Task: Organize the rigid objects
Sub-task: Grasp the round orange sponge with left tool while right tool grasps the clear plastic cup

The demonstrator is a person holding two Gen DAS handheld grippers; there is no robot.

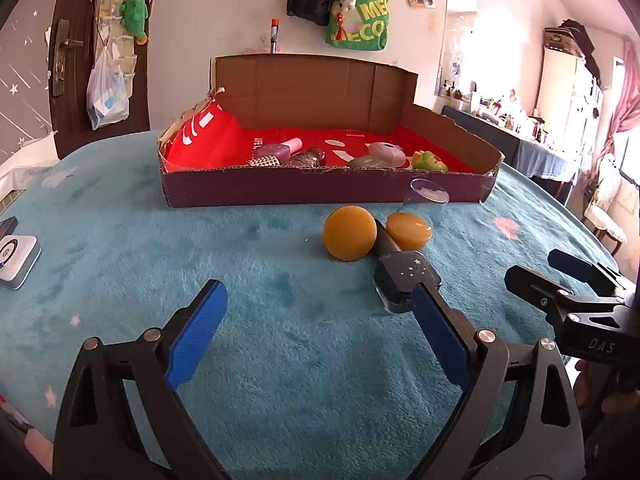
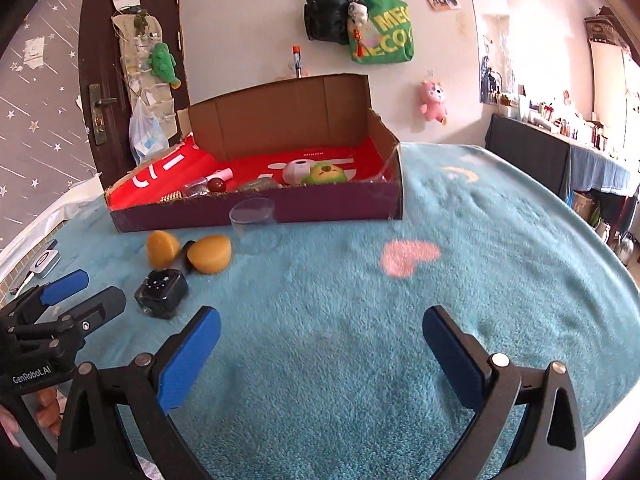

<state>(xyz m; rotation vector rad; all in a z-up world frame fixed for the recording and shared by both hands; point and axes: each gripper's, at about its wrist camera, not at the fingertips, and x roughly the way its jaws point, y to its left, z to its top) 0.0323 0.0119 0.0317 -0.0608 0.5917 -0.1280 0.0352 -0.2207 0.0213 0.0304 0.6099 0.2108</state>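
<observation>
A cardboard box [image 1: 320, 190] [image 2: 256, 212] with a red lining stands at the far side of the teal blanket and holds several small items. In front of it lie two orange round pieces [image 1: 350, 232] [image 2: 162, 248], a clear plastic cup [image 1: 426, 196] [image 2: 254, 224] and a small dark cube with stars [image 1: 404, 280] [image 2: 162, 294]. My left gripper [image 1: 316, 336] is open and empty, its right finger just in front of the cube. My right gripper [image 2: 320, 356] is open and empty over bare blanket, right of the cube.
A white device [image 1: 16, 258] [image 2: 44, 260] lies near the blanket's left edge. A pink heart patch [image 2: 408, 258] marks the blanket. A dark sideboard with bottles [image 2: 560, 148] stands at the right wall. The right gripper [image 1: 576, 292] shows in the left wrist view.
</observation>
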